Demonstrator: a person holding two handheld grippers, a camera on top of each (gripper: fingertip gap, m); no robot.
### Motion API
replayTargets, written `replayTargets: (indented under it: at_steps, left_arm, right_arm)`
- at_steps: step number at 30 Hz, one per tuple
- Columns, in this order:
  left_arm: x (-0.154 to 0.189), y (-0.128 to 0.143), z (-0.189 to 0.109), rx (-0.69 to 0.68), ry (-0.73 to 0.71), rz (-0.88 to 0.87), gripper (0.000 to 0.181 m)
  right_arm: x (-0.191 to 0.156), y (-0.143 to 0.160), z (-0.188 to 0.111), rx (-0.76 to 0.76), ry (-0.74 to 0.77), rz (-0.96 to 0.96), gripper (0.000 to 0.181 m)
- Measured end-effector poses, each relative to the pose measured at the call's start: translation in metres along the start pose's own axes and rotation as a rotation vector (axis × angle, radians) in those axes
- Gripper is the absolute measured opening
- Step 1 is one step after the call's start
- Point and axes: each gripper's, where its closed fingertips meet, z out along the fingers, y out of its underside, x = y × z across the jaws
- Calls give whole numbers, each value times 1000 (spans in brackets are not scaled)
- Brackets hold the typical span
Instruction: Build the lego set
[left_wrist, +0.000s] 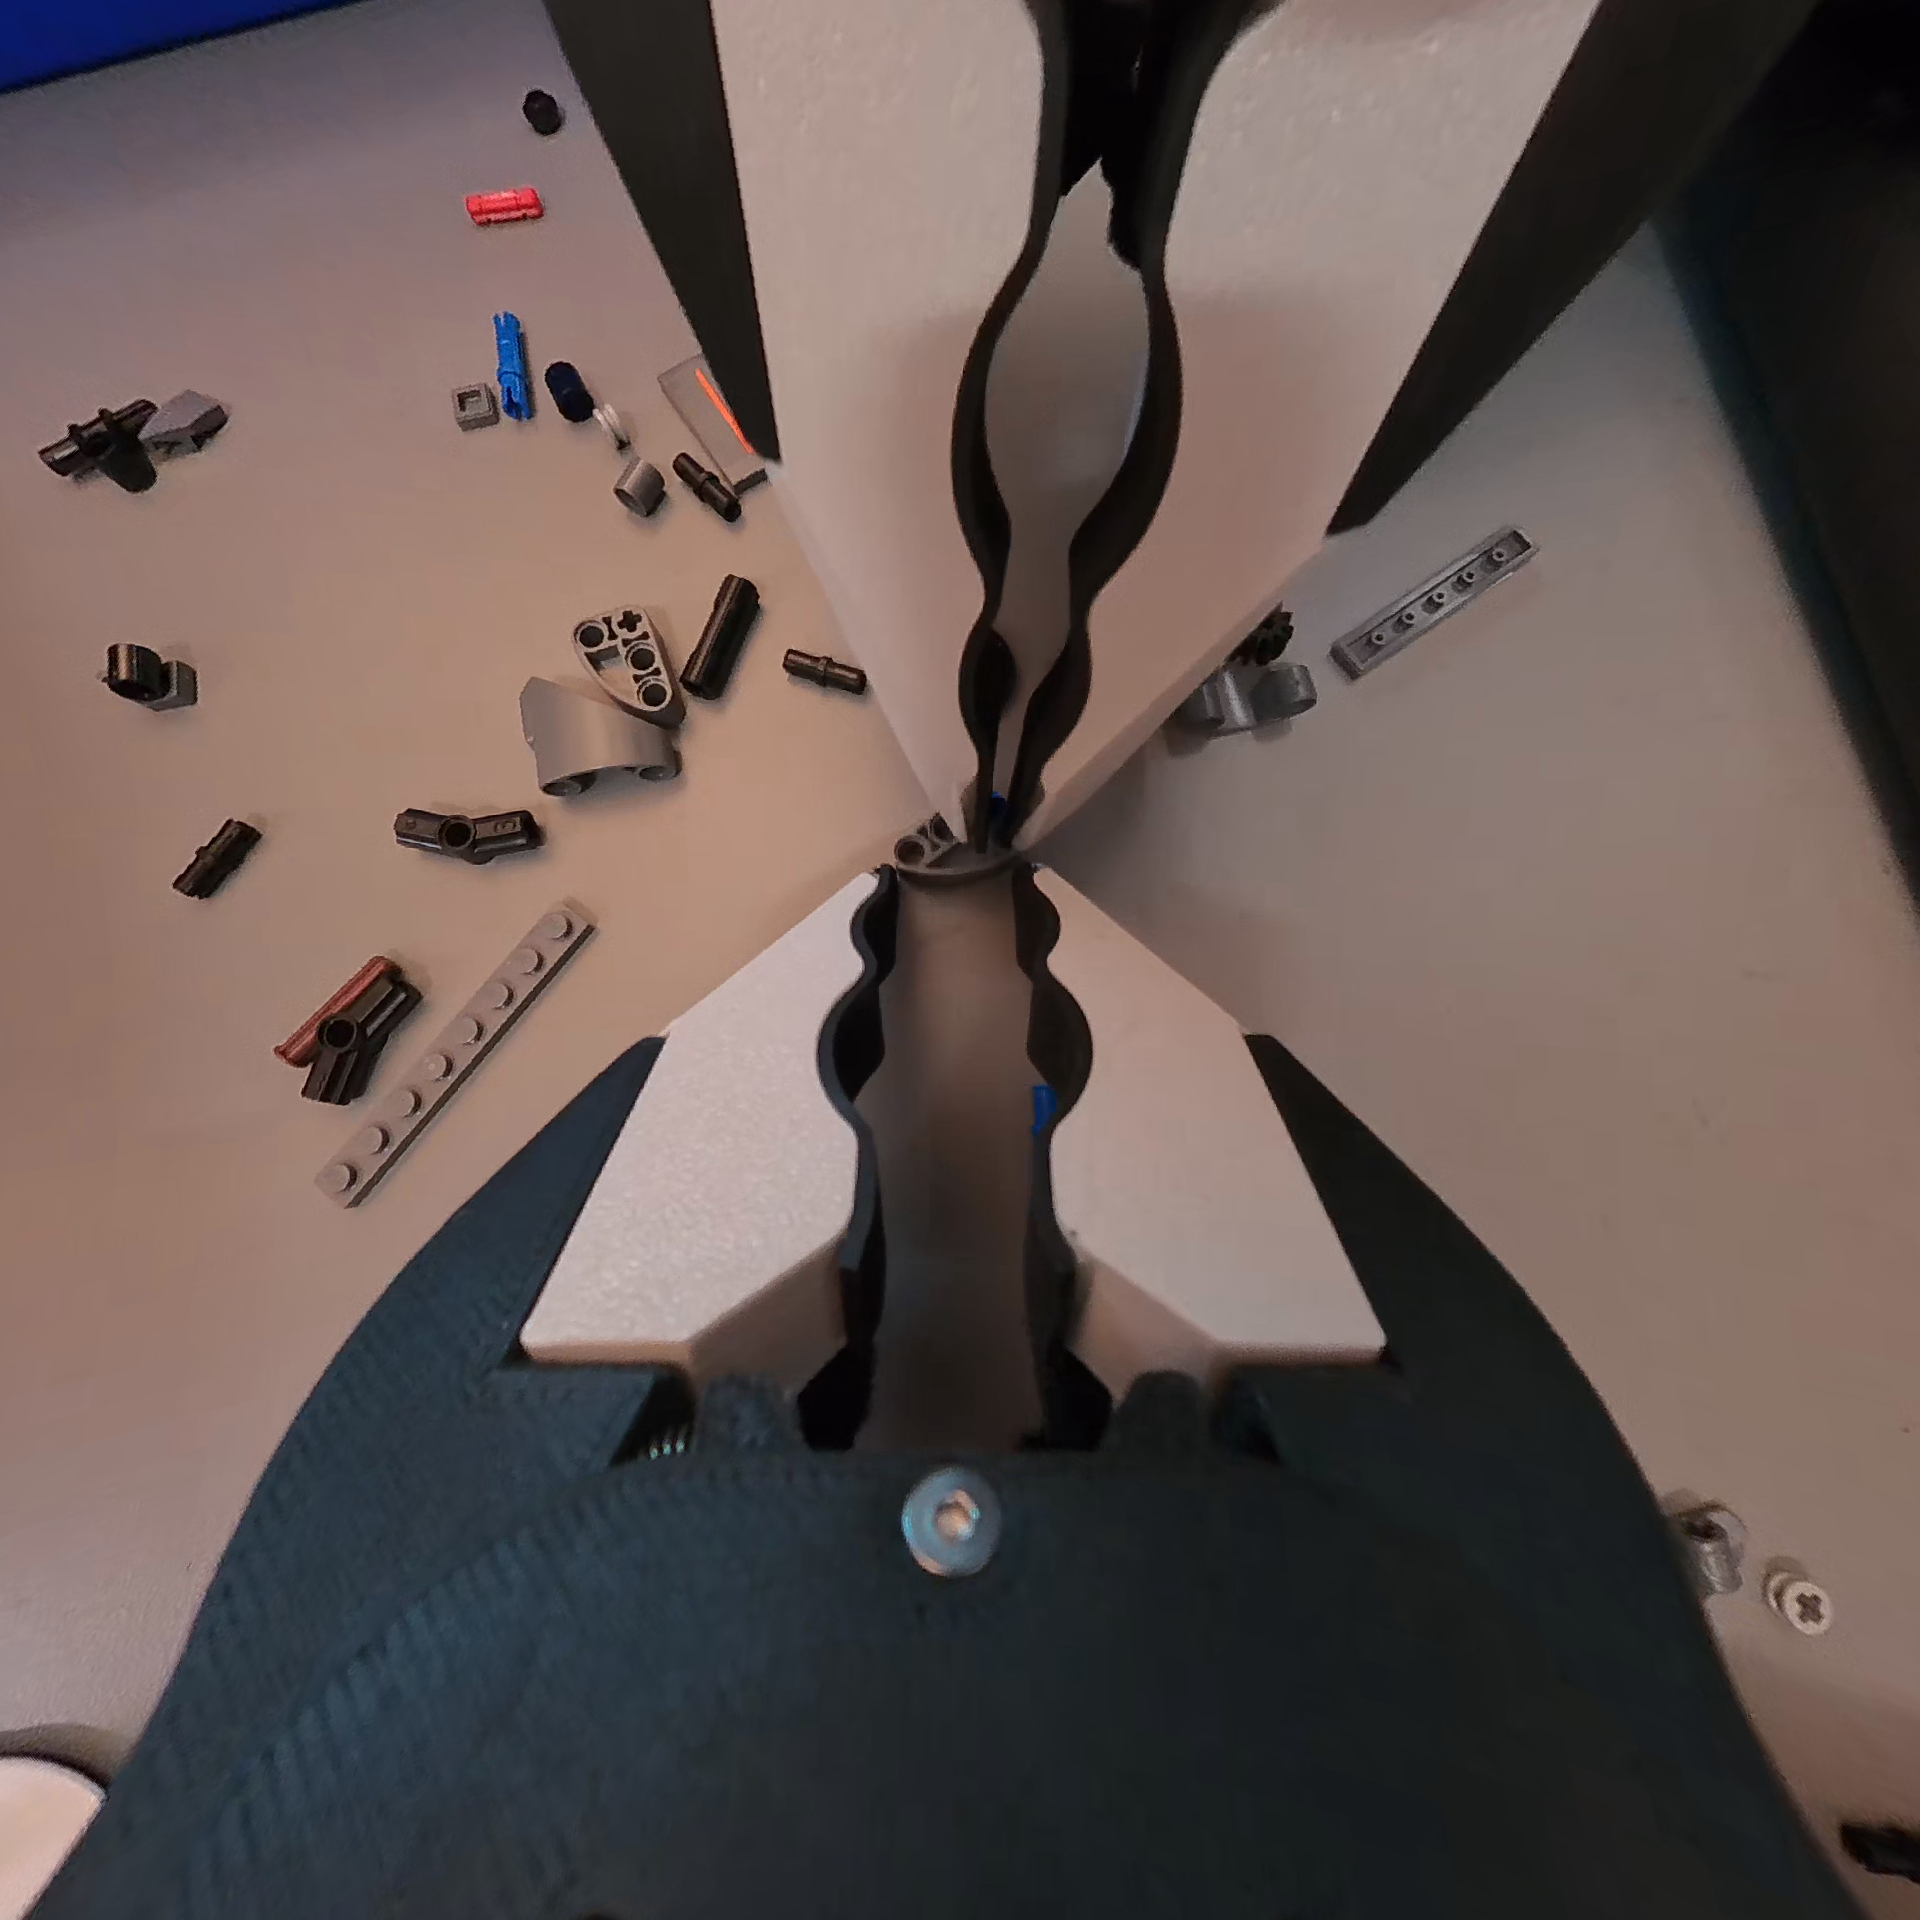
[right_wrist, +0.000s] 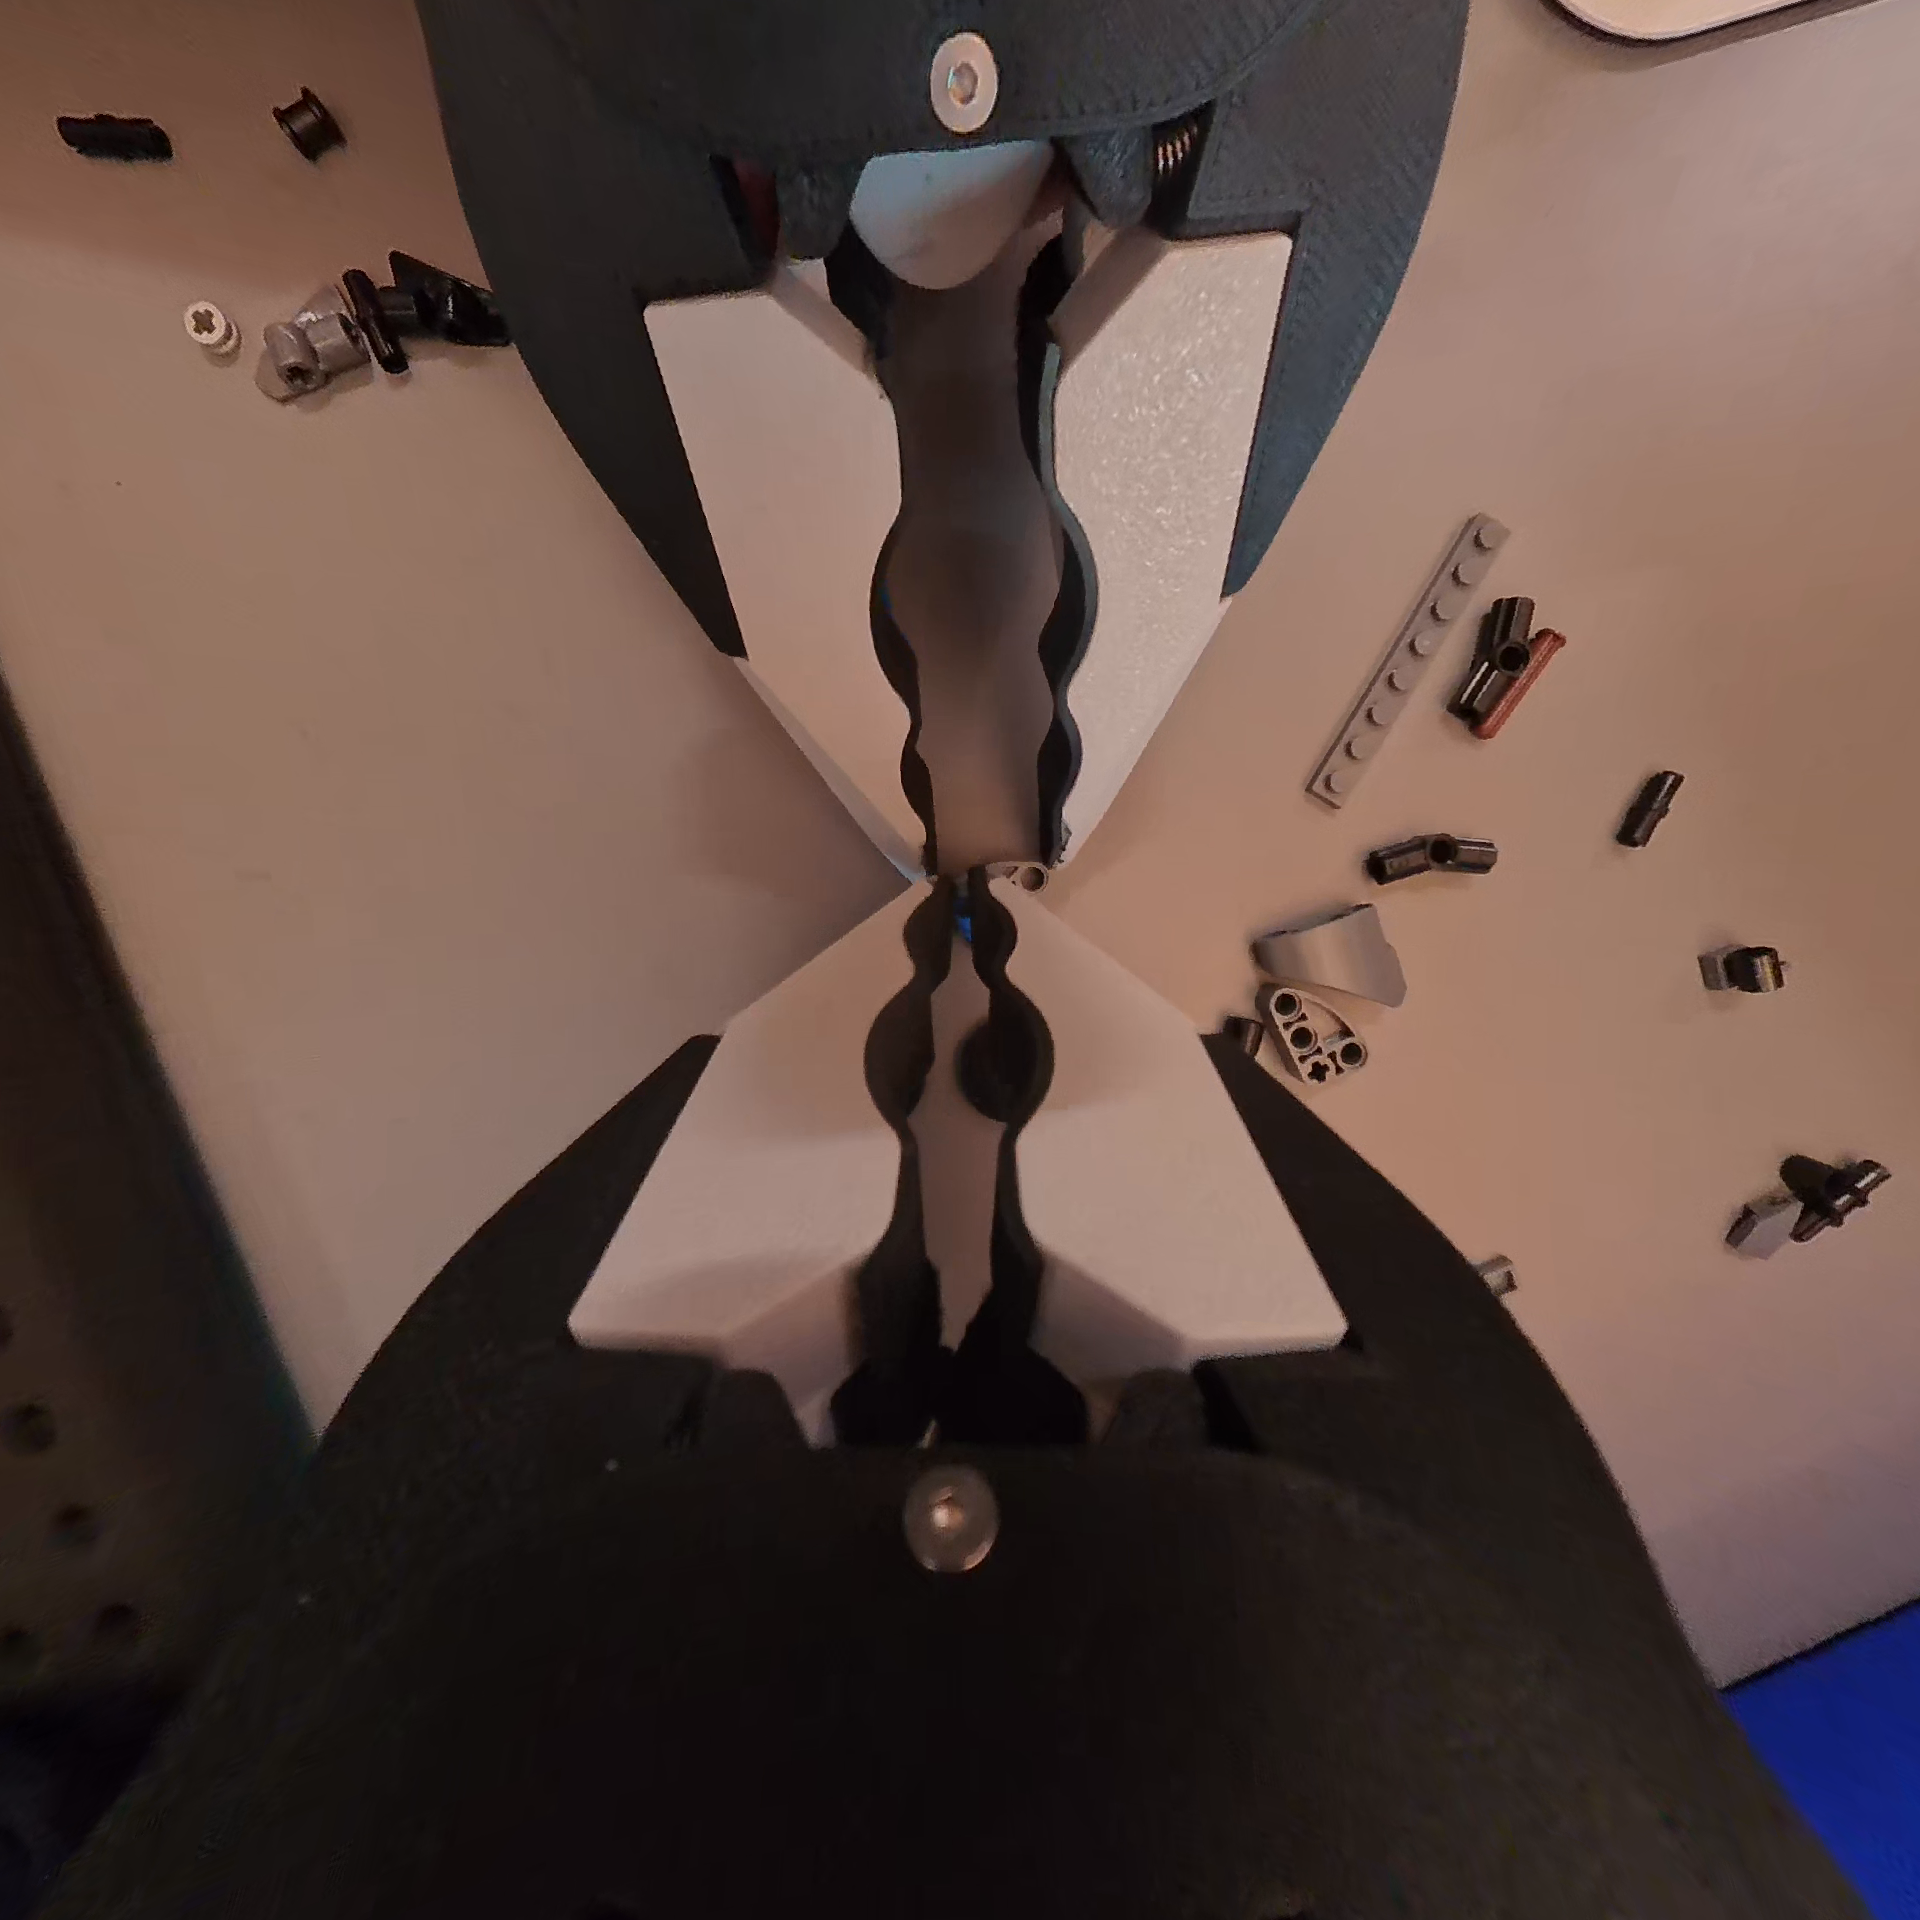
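Observation:
My left gripper (left_wrist: 956, 873) is shut on a small grey holed lego piece (left_wrist: 928, 840) at its tips. My right gripper (left_wrist: 992, 805) comes in from the top of the left wrist view, tip to tip with the left one. It is shut on a small blue pin (left_wrist: 995, 805), which is mostly hidden by the pads. In the right wrist view my right gripper (right_wrist: 961, 899) shows a bit of the blue pin (right_wrist: 966, 923) between its tips. The left gripper (right_wrist: 987, 857) faces it, holding the grey piece (right_wrist: 1023, 875). Pin and piece meet above the table.
Loose parts lie on the beige table: a long grey plate (left_wrist: 457, 1049), a curved grey panel (left_wrist: 582, 738), a triangular grey beam (left_wrist: 629, 660), a blue pin (left_wrist: 509, 364), a red pin (left_wrist: 504, 205), several black pins, and a short grey plate (left_wrist: 1434, 603). A dark perforated board (right_wrist: 62, 1455) borders the table. The tips of both grippers are at nearly the same place.

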Motion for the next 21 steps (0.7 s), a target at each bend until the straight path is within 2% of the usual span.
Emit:
replayTargets:
  at_steps: [10,15,21]
  left_arm:
    - [-5,0,0,4,-21,-16,11]
    - [-6,0,0,4,-28,-22,7]
    - [-6,0,0,3,-28,-24,7]
  right_arm:
    - [-1,3,-1,31,-40,15,1]
    - [-4,15,6,-21,-66,1,0]
    - [-8,1,-6,84,-100,8,0]
